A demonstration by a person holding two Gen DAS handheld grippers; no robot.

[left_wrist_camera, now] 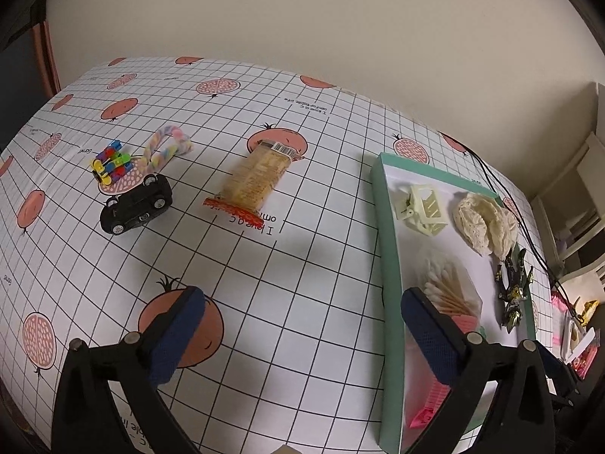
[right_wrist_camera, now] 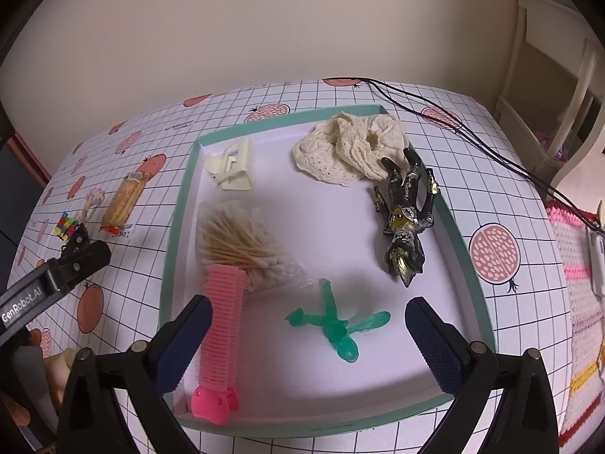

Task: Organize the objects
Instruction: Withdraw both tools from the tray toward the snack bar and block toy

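Both the left gripper (left_wrist_camera: 298, 302) and right gripper (right_wrist_camera: 308, 312) gape wide, holding nothing. The cracker packet (left_wrist_camera: 254, 181) on the tablecloth looks light, crinkly and crushable; best pinched gently across its narrow middle.

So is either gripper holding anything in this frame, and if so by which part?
Nothing is held. The left gripper and the right gripper both stand open with nothing between their fingers; the right hangs above the tray.

My left wrist camera is looking down across the table (left_wrist_camera: 302, 265) from close above, catching the tray (left_wrist_camera: 385, 249) at the frame's right. My right wrist camera is hovering directly over that tray (right_wrist_camera: 177, 204), so both views are sharing it.
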